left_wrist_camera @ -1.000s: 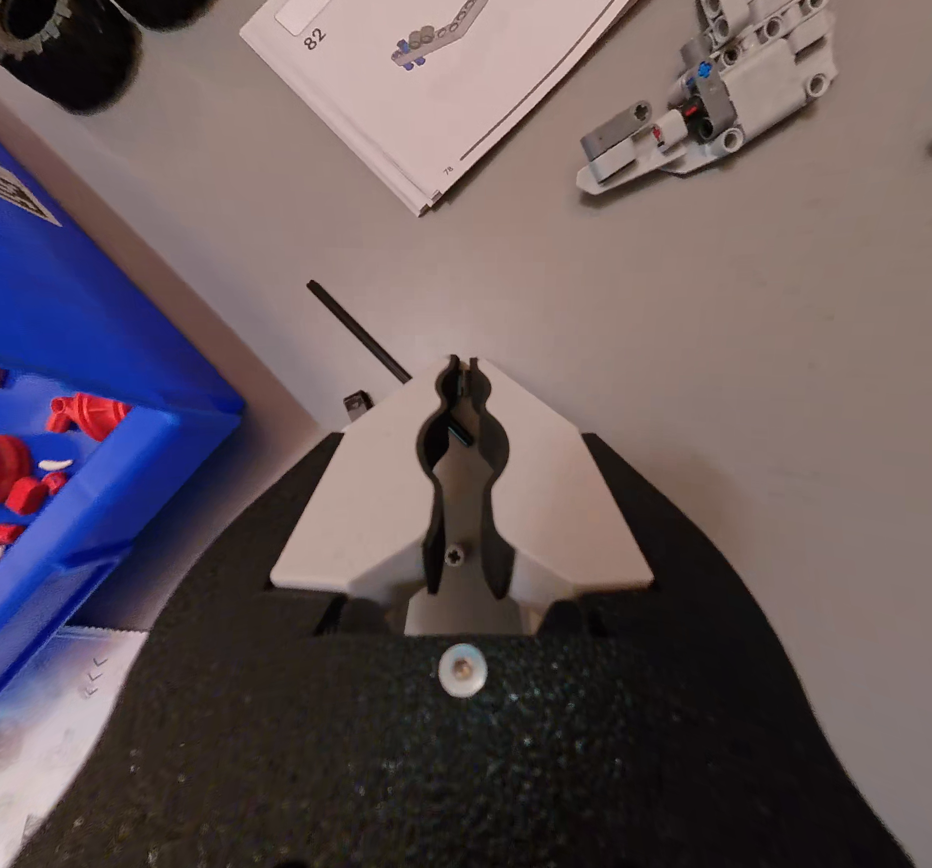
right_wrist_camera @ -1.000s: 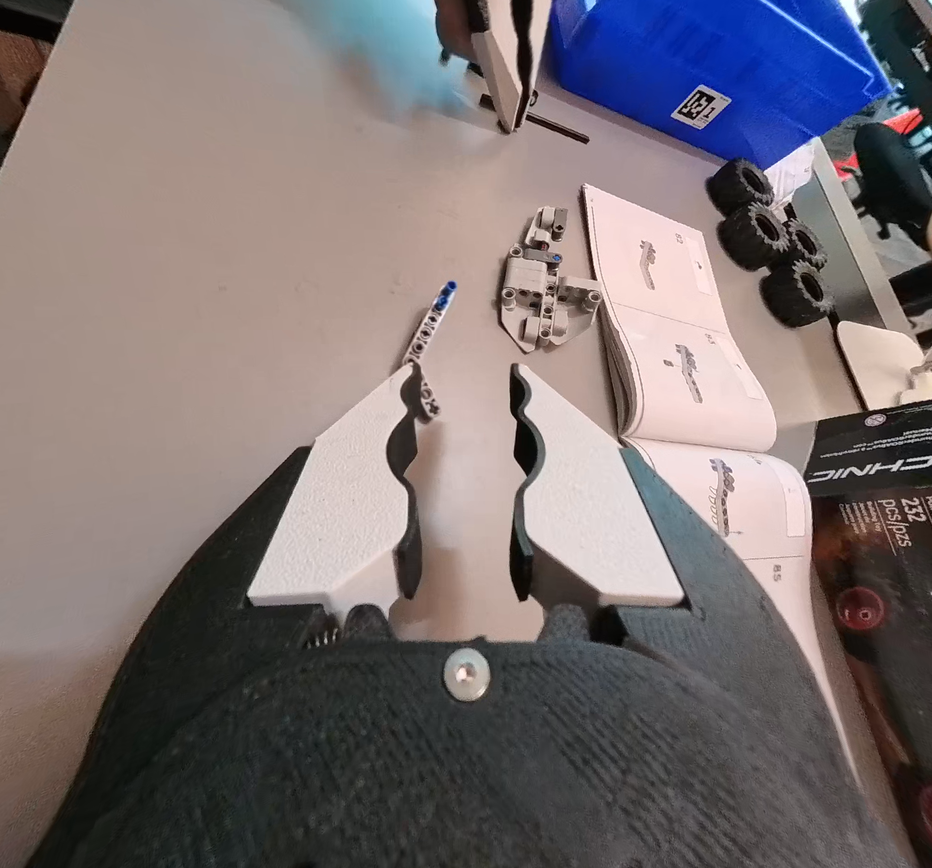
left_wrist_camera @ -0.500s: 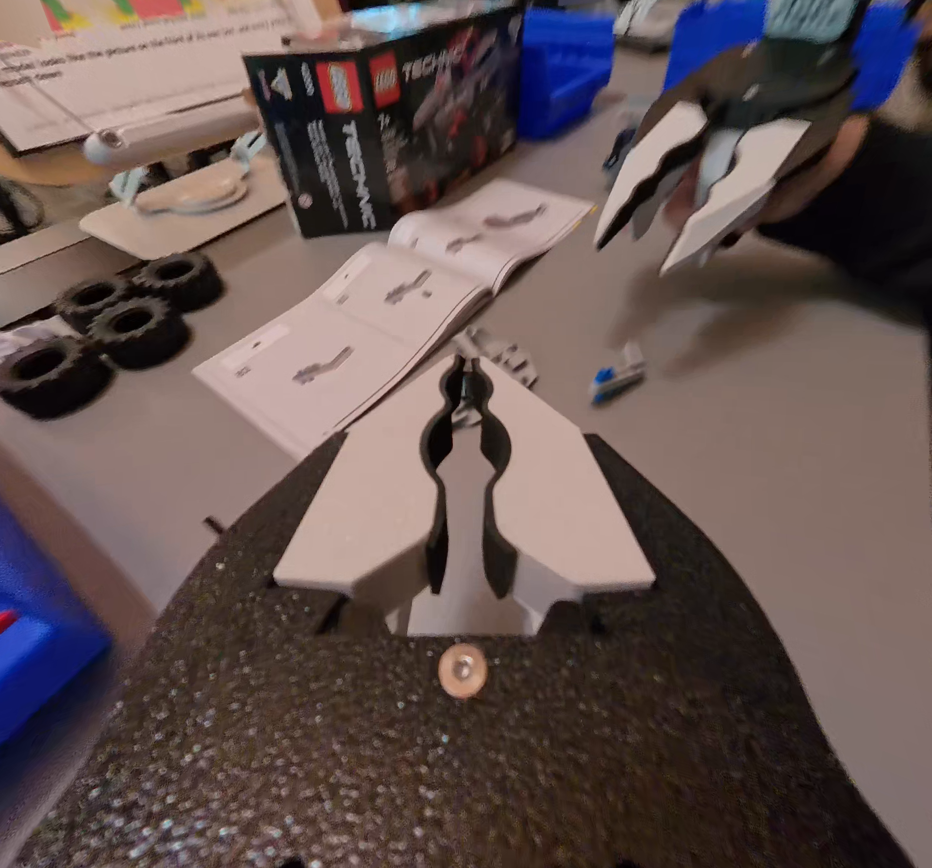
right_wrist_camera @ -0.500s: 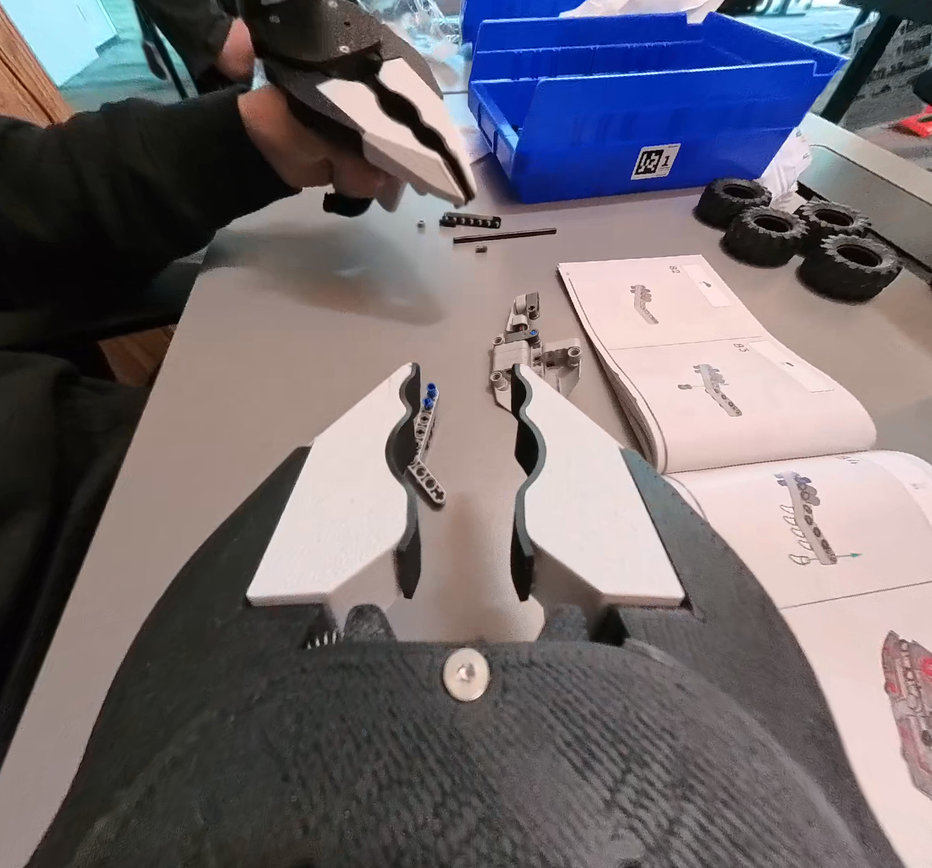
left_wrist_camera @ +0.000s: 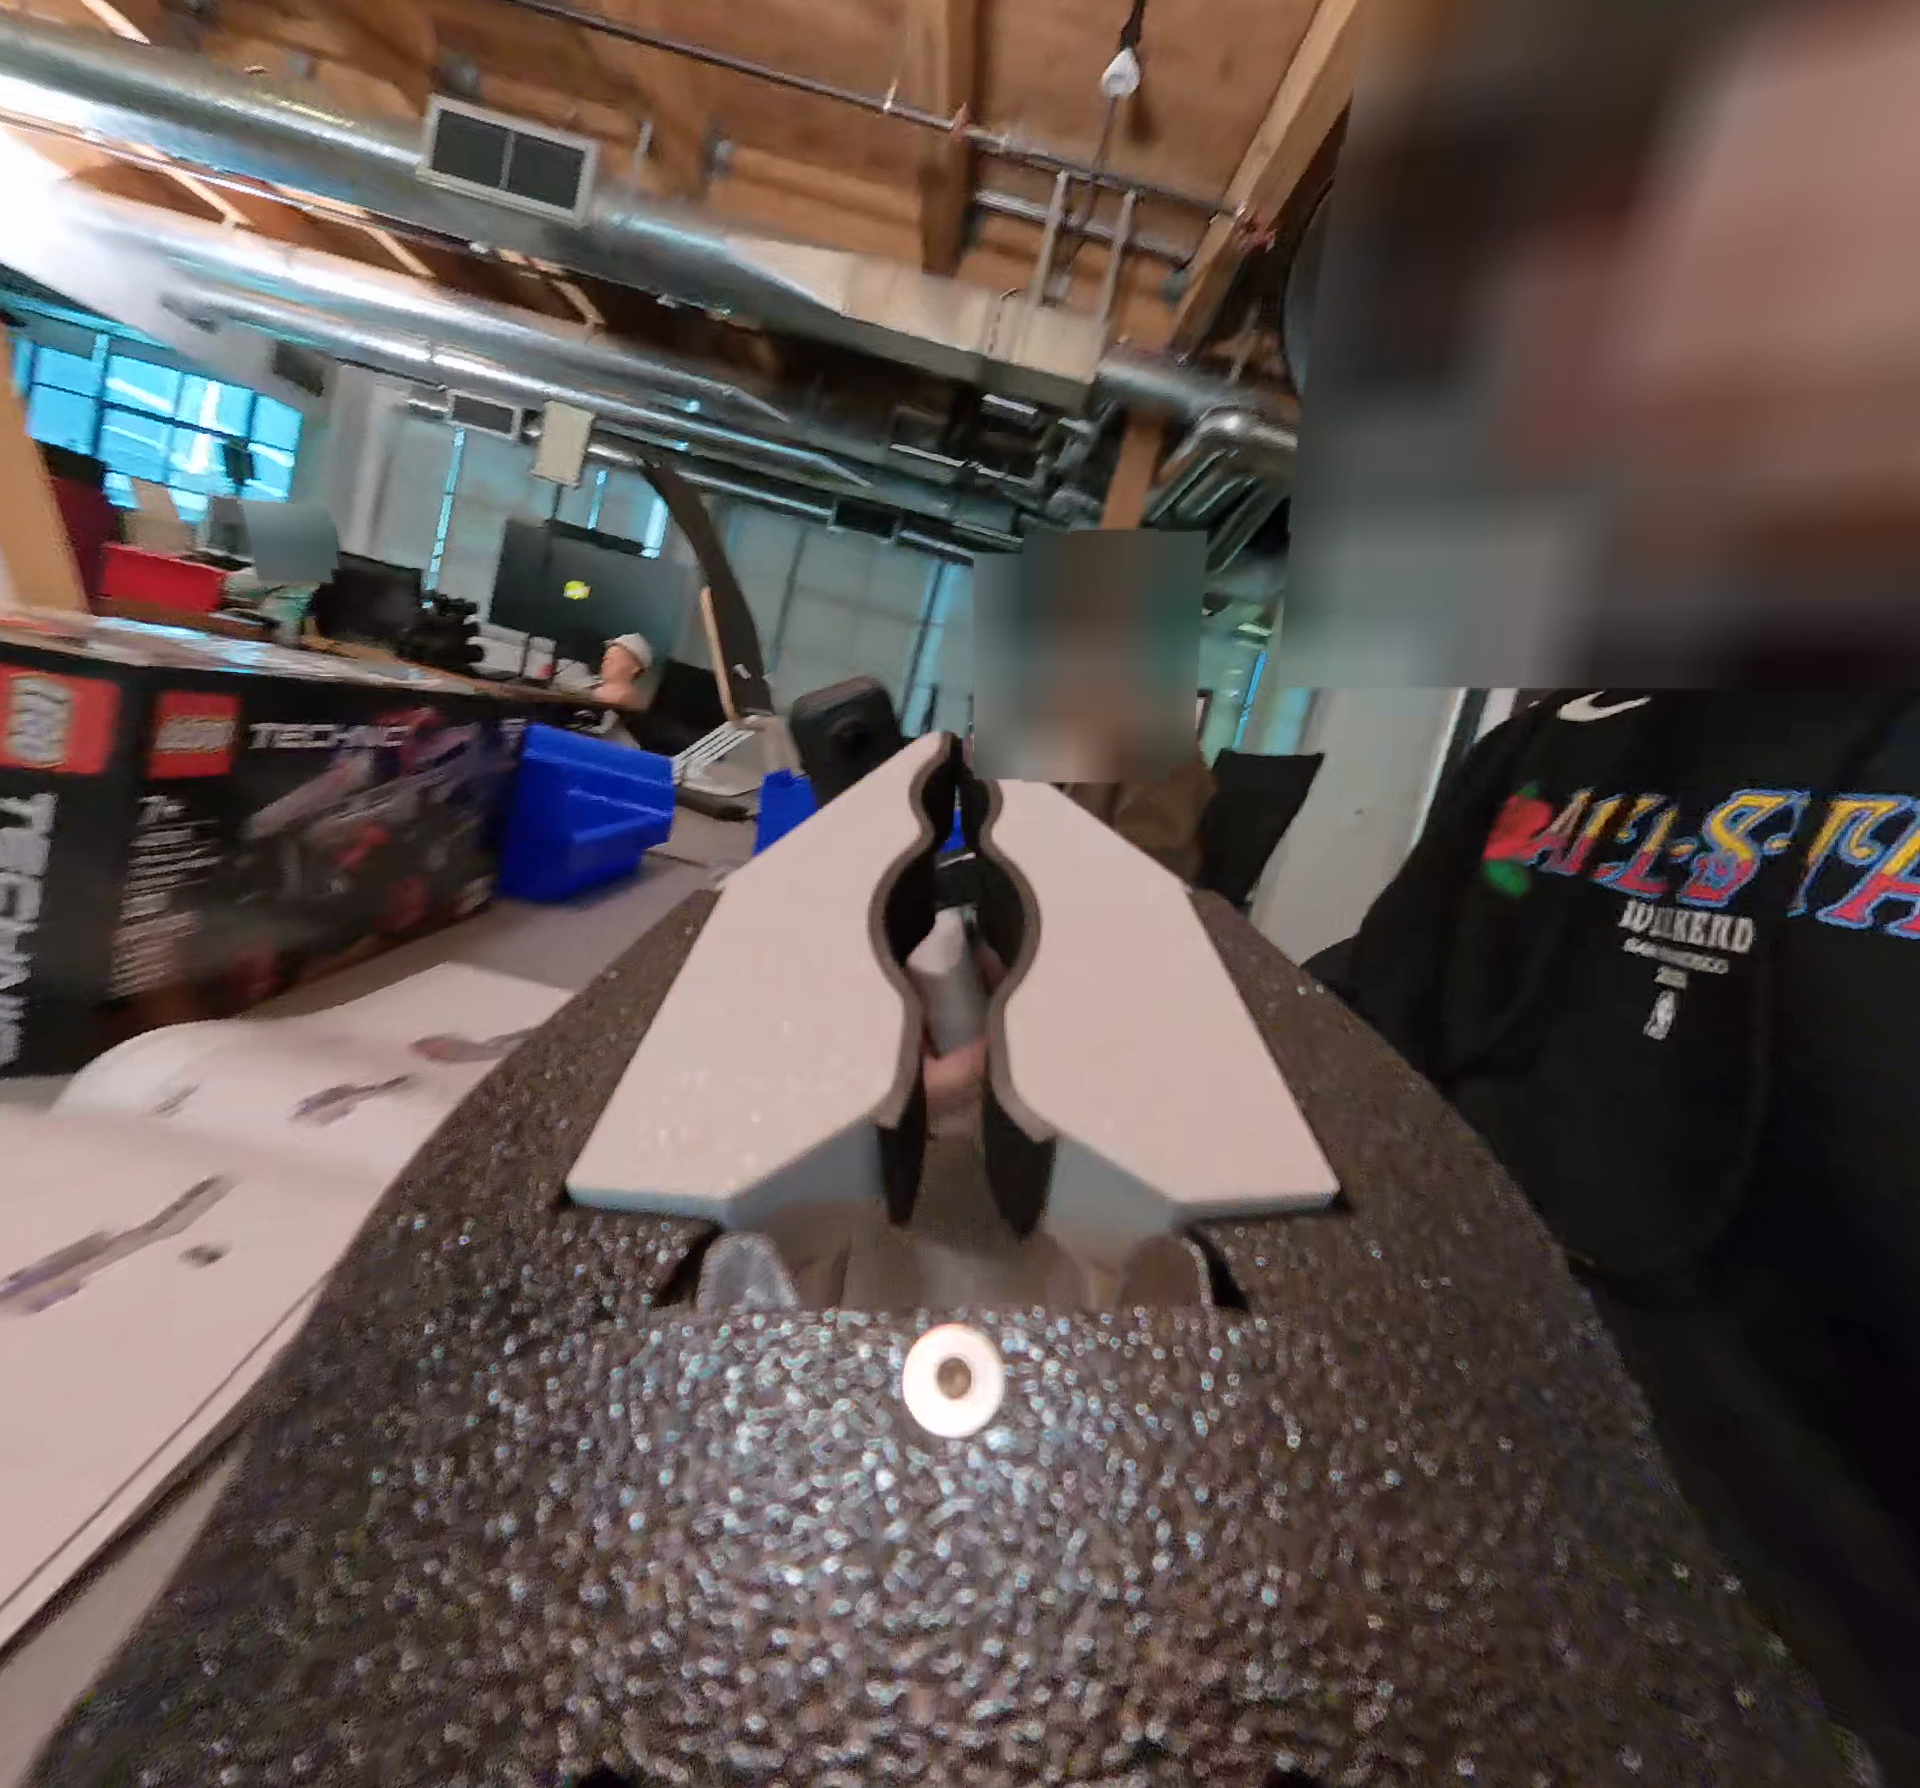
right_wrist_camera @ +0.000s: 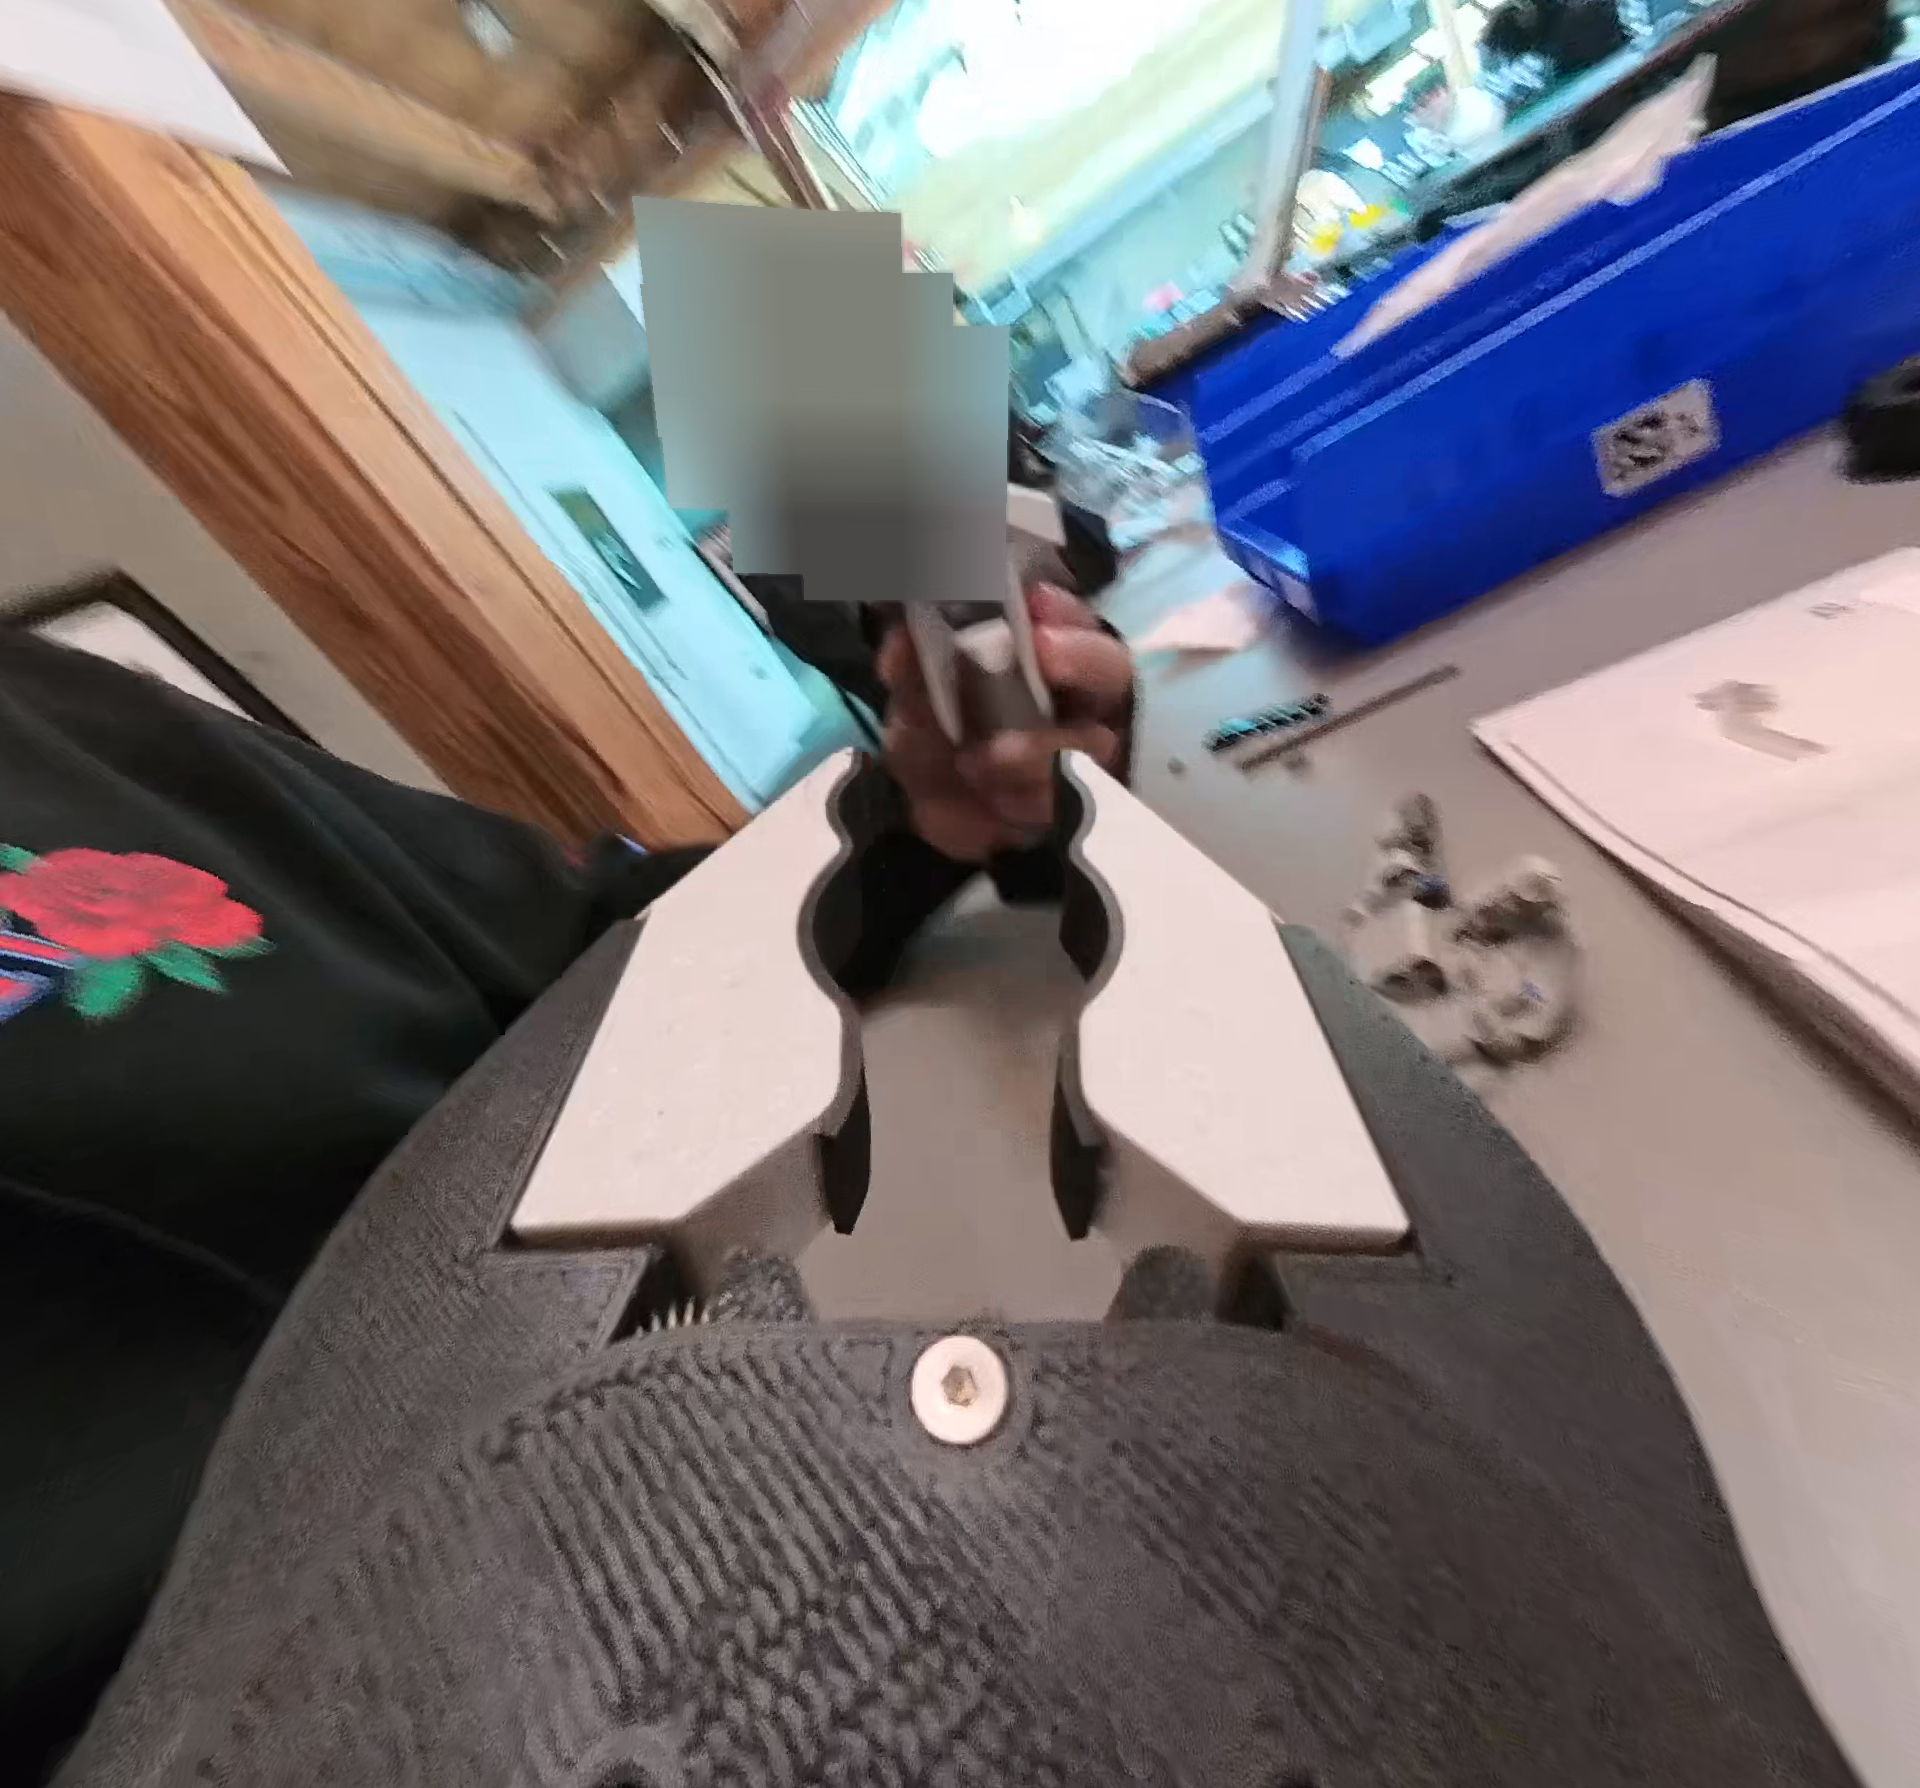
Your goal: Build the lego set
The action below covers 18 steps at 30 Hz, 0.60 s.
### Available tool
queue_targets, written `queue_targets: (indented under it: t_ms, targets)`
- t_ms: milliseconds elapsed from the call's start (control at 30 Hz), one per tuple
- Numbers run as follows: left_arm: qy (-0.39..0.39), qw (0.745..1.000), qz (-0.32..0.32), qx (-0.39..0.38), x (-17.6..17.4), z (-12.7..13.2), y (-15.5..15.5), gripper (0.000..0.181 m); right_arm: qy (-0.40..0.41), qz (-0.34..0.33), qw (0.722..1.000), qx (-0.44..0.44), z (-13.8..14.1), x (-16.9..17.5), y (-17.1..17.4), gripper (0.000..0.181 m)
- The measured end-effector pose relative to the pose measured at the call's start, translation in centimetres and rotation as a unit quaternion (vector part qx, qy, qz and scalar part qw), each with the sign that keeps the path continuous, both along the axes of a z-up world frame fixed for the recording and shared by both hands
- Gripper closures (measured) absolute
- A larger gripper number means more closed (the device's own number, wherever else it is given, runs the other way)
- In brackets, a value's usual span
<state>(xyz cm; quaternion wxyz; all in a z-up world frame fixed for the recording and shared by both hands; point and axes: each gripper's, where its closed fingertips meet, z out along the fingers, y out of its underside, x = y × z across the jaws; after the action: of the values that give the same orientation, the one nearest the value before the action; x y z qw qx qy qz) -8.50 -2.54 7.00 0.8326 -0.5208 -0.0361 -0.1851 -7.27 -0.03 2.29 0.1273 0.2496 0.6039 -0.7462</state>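
The part-built grey lego assembly (right_wrist_camera: 1455, 938) lies on the grey table (right_wrist_camera: 1662, 1302), smeared by motion blur, at about 3 o'clock from the tips of our right gripper (right_wrist_camera: 961, 788) and well clear of them. That gripper is released: its two pale fingers stand wide apart with nothing between them. At 2 o'clock from the assembly the open instruction booklet (right_wrist_camera: 1714, 803) lies flat, just beside it. Toward 11 o'clock from the assembly we see a short black beam (right_wrist_camera: 1262, 725) and a thin black axle (right_wrist_camera: 1351, 715) lying side by side on the table. Beyond them, at 1 o'clock, stands a blue bin (right_wrist_camera: 1507, 450). Our left gripper (left_wrist_camera: 956, 767) is lifted off the table and points out across the room, clenched, tips meeting. We cannot tell whether any small piece is pinched there. In the right wrist view it shows at 12 o'clock, blurred, held by a hand (right_wrist_camera: 997, 772). In the left wrist view the lego box (left_wrist_camera: 260, 855) stands at 9 o'clock, and a dark printed sweatshirt (left_wrist_camera: 1610, 959) fills 3 o'clock.
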Motion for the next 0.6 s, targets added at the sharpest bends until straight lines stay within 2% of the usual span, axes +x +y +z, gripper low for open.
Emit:
queue_targets:
  t_ms: [67,100,133,167,200,267,333,367,400,433,500,533,600]
  targets:
    - [0.005,1.0,0.012,-0.021,-0.1,-0.6,1.4,0.181,-0.032,0.024,0.997,-0.064,1.1,0.3,-0.4,0.157]
    - [0.015,0.995,0.064,-0.08,-1.6,-2.2,2.5,0.181,-0.052,0.026,0.996,-0.06,0.6,0.1,-0.7,0.161]
    - [0.035,0.975,0.14,-0.168,-4.0,-4.9,3.1,0.181,-0.059,0.012,0.998,-0.023,-0.7,-0.6,-0.7,0.163]
    - [0.072,0.953,0.186,-0.23,-5.5,-6.9,3.3,0.181,-0.048,-0.026,0.998,0.02,-2.1,-1.8,-0.1,0.156]
    - [0.102,0.94,0.209,-0.248,-5.9,-7.6,3.4,0.181,-0.021,-0.065,0.997,0.043,-2.6,-2.7,0.9,0.153]
    - [0.145,0.926,0.243,-0.249,-6.0,-7.4,3.8,0.181,0.009,-0.105,0.993,0.061,-2.9,-4.0,2.9,0.163]
    - [0.176,0.907,0.25,-0.289,-6.1,-8.1,4.3,0.181,-0.034,-0.113,0.992,0.047,-3.4,-4.7,4.1,0.157]
    - [0.189,0.898,0.253,-0.307,-6.1,-8.5,4.4,0.181,-0.047,-0.078,0.996,0.0,-1.7,-3.7,4.0,0.159]
    - [0.202,0.894,0.252,-0.312,-5.8,-8.6,4.5,0.181,-0.026,-0.051,0.997,-0.052,0.4,-2.7,4.0,0.172]
    - [0.213,0.893,0.246,-0.31,-5.3,-8.5,4.8,0.181,-0.007,-0.05,0.996,-0.068,1.4,-2.4,4.3,0.181]
    - [0.223,0.897,0.227,-0.308,-4.3,-8.4,5.4,0.181,-0.015,-0.101,0.994,-0.026,0.5,-3.7,5.2,0.165]
    - [0.226,0.897,0.224,-0.308,-4.0,-8.3,5.7,0.181,-0.019,-0.126,0.992,-0.024,0.4,-4.2,5.8,0.165]
    - [0.252,0.886,0.217,-0.325,-3.1,-8.5,6.3,0.181,-0.029,-0.133,0.989,-0.065,1.1,-3.8,6.8,0.167]
